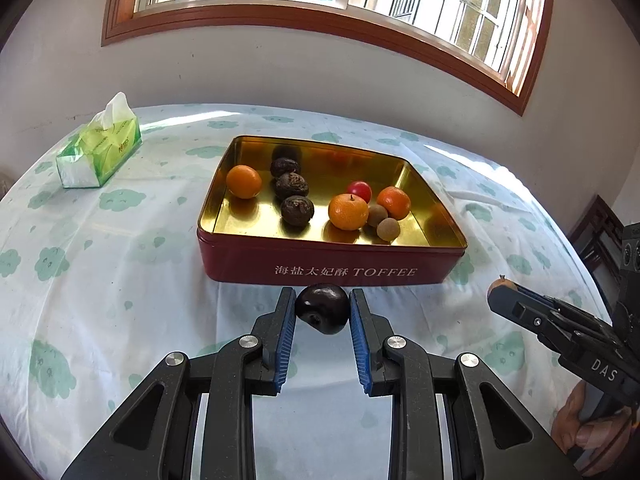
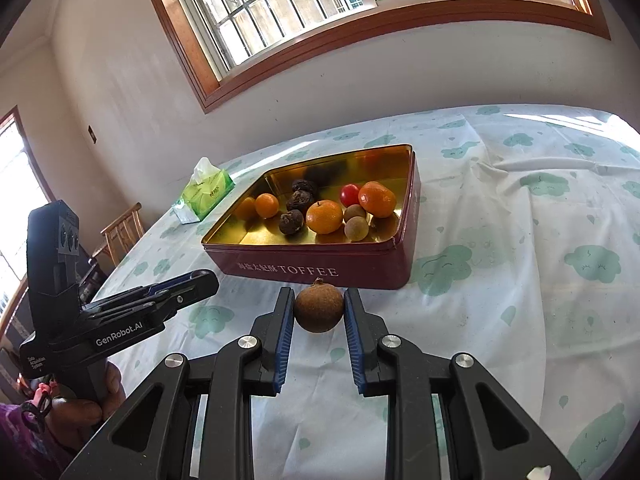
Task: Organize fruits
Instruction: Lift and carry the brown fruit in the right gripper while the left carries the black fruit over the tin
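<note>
A red TOFFEE tin [image 1: 328, 268] [image 2: 320, 270] with a gold inside stands on the table and holds oranges [image 1: 348, 211], dark wrinkled fruits [image 1: 297, 210], a red cherry tomato [image 1: 359, 190] and small brown longans [image 1: 388, 229]. My left gripper [image 1: 322, 310] is shut on a dark purple plum [image 1: 322, 309], held just in front of the tin's near wall. My right gripper [image 2: 319, 309] is shut on a brown longan [image 2: 319, 309], also in front of the tin. Each gripper shows in the other's view: the right gripper [image 1: 498, 290] at the right, the left gripper [image 2: 208, 280] at the left.
A green tissue pack [image 1: 100, 152] [image 2: 204, 196] lies at the table's far left. The table wears a white cloth with green cloud prints [image 1: 120, 200]. A wooden chair [image 2: 120, 228] stands beside the table. A wall and window lie behind. A hand [image 2: 80, 404] holds the left gripper's handle.
</note>
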The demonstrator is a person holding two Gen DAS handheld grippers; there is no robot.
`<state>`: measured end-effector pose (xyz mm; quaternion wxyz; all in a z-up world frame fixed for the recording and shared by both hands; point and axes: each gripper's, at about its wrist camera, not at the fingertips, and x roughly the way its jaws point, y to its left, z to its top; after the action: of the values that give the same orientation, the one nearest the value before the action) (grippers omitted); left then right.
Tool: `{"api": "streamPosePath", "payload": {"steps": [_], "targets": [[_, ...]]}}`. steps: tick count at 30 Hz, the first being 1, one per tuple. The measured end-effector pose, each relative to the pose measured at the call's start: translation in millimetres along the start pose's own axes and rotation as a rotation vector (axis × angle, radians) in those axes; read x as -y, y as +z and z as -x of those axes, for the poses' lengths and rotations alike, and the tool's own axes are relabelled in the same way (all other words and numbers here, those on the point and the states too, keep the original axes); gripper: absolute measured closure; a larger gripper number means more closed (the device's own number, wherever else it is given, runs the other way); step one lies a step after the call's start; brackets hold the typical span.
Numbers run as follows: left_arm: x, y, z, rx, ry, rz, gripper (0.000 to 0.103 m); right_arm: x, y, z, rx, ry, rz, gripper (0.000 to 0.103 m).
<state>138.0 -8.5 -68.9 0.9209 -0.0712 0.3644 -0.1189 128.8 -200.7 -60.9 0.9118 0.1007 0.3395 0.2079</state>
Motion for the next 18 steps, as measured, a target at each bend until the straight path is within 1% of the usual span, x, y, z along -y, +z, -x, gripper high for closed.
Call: {"api": "streamPosePath", "payload": {"steps": [6, 12, 18], "targets": [[-8, 3, 10, 0.022, 0.014, 0.013, 0.075, -11, -1, 7, 0.009, -0.014, 0.010, 0.080], [-10, 2, 21, 0.050, 0.039, -0.005, 0.075, -11, -4, 14, 0.013, -0.031, 0.001, 0.080], [-13, 3, 30, 0.068, 0.071, -0.017, 0.075, -12, -2, 23, 0.040, -0.048, -0.012, 0.080]]}}
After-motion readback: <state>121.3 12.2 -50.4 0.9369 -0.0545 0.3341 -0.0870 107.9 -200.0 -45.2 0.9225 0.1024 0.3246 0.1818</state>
